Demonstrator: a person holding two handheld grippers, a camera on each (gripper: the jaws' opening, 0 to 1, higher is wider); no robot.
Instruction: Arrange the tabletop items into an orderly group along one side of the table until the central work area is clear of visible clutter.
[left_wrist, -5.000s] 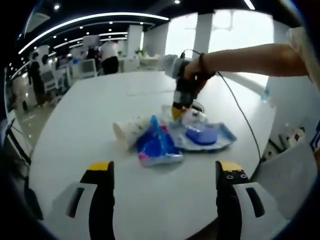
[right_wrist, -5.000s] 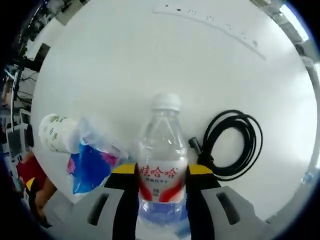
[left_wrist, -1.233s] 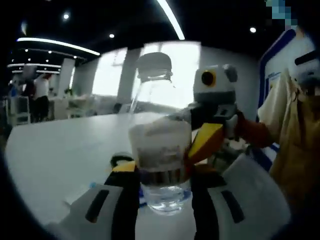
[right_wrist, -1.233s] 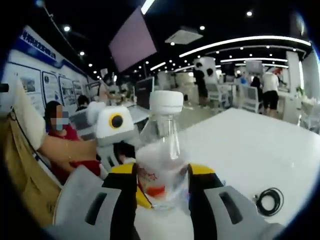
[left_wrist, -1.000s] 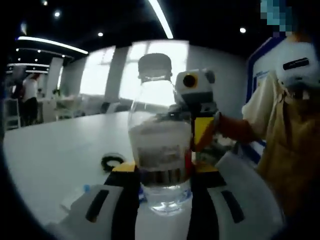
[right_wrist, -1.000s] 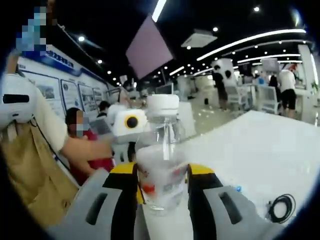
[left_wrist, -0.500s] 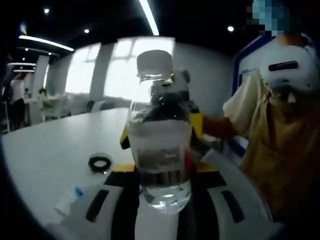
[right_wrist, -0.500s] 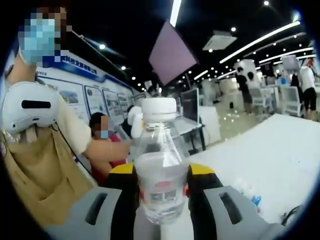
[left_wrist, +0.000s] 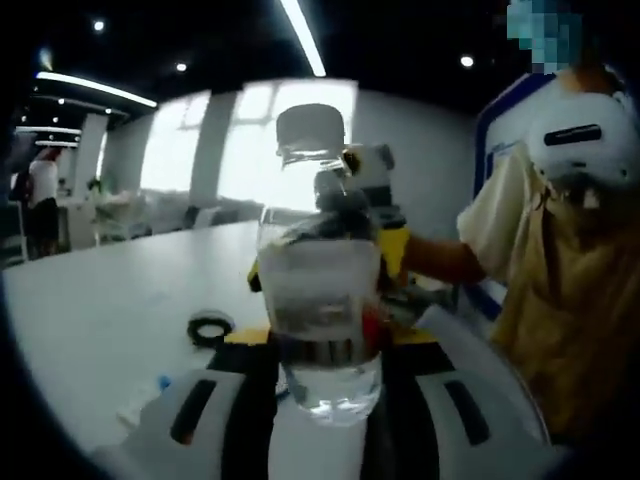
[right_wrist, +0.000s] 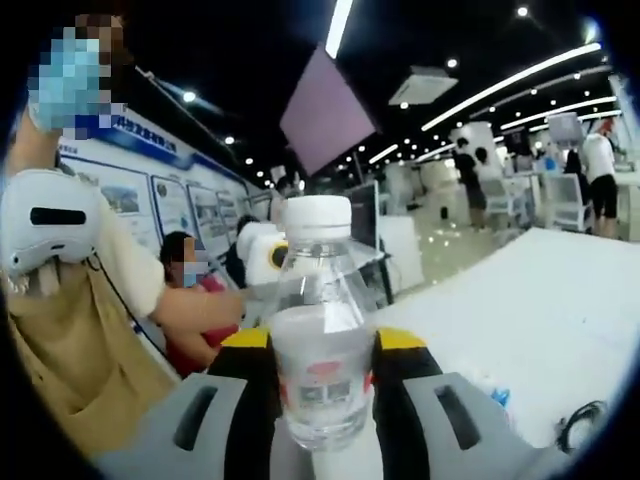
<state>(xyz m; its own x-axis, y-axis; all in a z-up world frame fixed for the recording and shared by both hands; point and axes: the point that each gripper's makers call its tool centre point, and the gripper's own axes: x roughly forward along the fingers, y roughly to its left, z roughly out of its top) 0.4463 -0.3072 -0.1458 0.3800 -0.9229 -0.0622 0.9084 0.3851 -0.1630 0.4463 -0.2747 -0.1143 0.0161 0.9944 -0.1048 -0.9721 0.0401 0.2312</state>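
I have the water bottle (left_wrist: 320, 290) held up off the table (left_wrist: 90, 300), upright, with both grippers on it at once; the left gripper (left_wrist: 322, 350) has its jaws closed on the lower body, just under the label band, and the right gripper (right_wrist: 322, 350) has its jaws closed on the same stretch of the bottle from the opposite side (I see its yellow tips behind the bottle in the left gripper view). In the right gripper view the bottle (right_wrist: 322, 335) stands between the two yellow-tipped jaws, label level with the tips, white cap (right_wrist: 318, 216) well above them.

I judge it fairly light, with water only in the lower part as far as I can tell through the glare; the thin clear plastic will dent if squeezed hard and is smooth enough to slip, so the ribbed lower body near the label is the place to hold, not the tapering shoulder or the cap; the sloshing water may tip it if I tilt.

Relative to the bottle, a coiled black cable (left_wrist: 210, 326) lies on the table low to its left in the left gripper view; the table's white top (right_wrist: 540, 290) stretches beyond the bottle.
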